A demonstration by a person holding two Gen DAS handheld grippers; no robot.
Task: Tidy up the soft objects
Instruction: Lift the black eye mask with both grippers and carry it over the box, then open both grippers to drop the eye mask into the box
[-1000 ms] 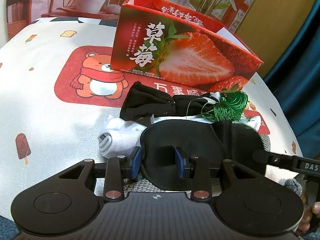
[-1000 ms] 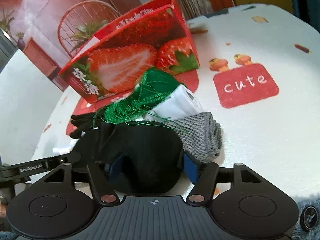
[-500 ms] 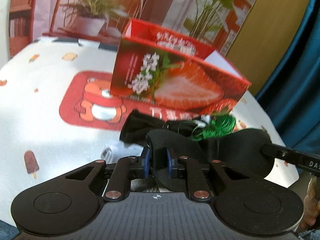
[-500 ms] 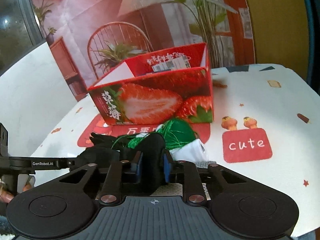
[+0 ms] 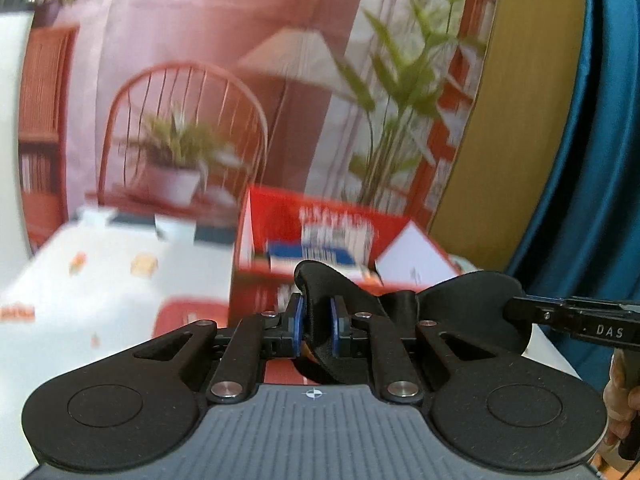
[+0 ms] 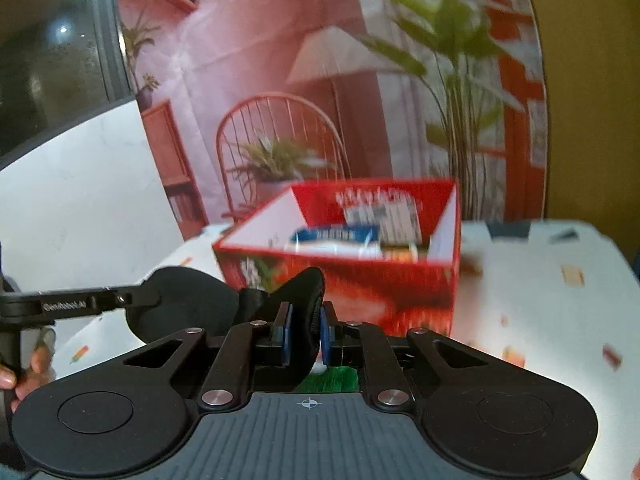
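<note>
so the white tablecloth (image 5: 100, 292) with its little cartoon prints fills the lower left of the left wrist view and the right side of the right wrist one, both blurry. Half a second ago the pile of socks and green yarn sat in plain sight under the cameras; now both views have tipped up and the printed backdrop (image 5: 192, 40) with the chair and potted plants takes the whole upper half

next biggest is the red strawberry box (image 6: 360, 292), middle of the right wrist frame, open top facing the camera. Only this view shows its inside properly: white inner walls and some blue and white packets in it. The left wrist view catches the same box at centre, mostly its back flap and a white side panel

the black eye mask (image 5: 472, 312) is up off the table, stretched between the two tools, in front of the box in both views. A second ago it lay flat on the pile with the fingers spread around it. The left gripper (image 5: 317, 328) is pinched tight on one end of it, and the right gripper (image 6: 305, 334) is squeezed onto the other end

smallest bit: a strip of green yarn (image 6: 332, 380) and a speck of white peek out just under the right tool's fingers, lower centre, and the left view doesn't show that at all
</note>
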